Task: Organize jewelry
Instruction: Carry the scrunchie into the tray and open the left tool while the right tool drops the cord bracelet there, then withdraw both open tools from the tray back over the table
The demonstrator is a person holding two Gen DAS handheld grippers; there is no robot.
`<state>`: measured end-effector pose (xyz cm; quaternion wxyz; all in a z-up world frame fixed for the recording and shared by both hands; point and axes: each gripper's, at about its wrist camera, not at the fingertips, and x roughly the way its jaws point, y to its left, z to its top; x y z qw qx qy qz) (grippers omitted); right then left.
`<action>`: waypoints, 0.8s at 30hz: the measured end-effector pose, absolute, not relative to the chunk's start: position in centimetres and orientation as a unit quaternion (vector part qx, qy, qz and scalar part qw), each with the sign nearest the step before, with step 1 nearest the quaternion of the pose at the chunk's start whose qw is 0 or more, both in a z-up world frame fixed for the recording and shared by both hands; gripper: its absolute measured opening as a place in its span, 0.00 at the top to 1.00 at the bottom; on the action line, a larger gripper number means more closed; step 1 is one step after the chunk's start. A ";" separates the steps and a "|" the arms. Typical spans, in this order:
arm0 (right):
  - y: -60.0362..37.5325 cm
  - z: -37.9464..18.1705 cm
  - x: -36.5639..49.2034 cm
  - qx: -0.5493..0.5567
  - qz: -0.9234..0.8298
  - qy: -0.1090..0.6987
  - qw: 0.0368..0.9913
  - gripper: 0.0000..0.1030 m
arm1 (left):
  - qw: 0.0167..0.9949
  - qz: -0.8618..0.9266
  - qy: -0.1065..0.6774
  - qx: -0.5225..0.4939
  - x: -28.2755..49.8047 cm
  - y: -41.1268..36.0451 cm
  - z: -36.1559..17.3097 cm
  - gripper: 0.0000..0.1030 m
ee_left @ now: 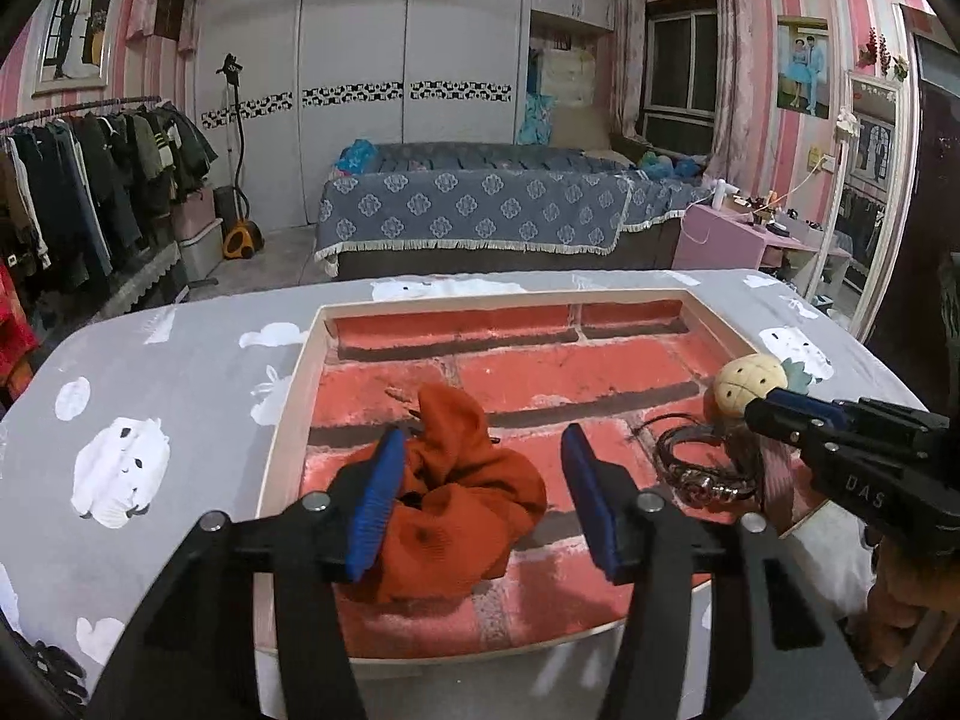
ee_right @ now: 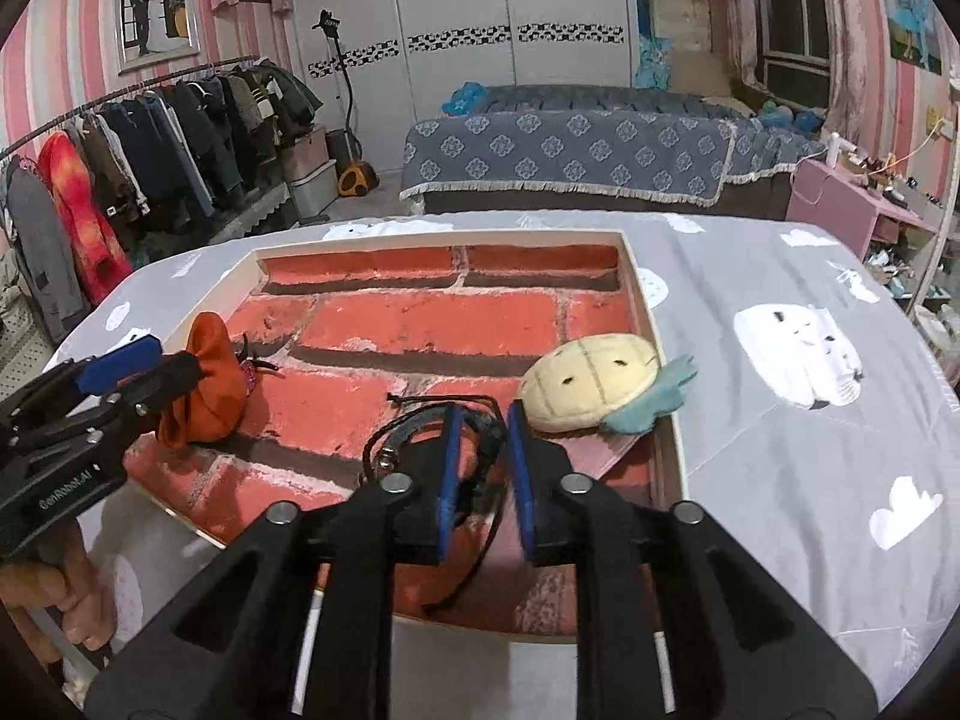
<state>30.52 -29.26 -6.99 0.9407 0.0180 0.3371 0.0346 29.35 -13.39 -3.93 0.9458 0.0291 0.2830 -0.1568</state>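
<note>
A shallow tray (ee_left: 288, 414) lined with red brick print lies on the table. An orange fabric scrunchie (ee_left: 462, 492) rests in its near left part, between the open fingers of my left gripper (ee_left: 483, 438); the right pad stands clear of it. A dark corded bracelet (ee_left: 702, 468) with a metal charm lies in the near right part. In the right wrist view the bracelet (ee_right: 408, 426) runs under and between the slightly parted pads of my right gripper (ee_right: 485, 420). A cream pineapple plush (ee_right: 591, 381) lies against the tray's right rim (ee_right: 639, 300).
The table wears a grey cloth (ee_left: 150, 396) with white animal prints. Beyond it are a bed (ee_left: 480, 210) with a blue cover, a clothes rack (ee_left: 90, 180) on the left and a pink side table (ee_left: 726, 234) on the right. A hand (ee_right: 66, 594) holds the left gripper.
</note>
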 end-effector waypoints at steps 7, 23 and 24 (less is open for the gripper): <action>-30.6 -4.5 28.7 0.022 0.016 0.305 0.952 0.64 | 0.954 -0.143 0.263 0.032 27.9 -12.9 -1.9 0.44; -32.1 -0.7 17.6 -0.008 -0.004 0.267 0.964 0.41 | 0.974 -0.103 0.201 0.033 18.9 -7.7 4.2 0.22; -32.3 -1.2 16.1 -0.014 -0.013 0.264 0.964 0.40 | 0.975 -0.097 0.197 0.038 17.6 -7.0 3.8 0.22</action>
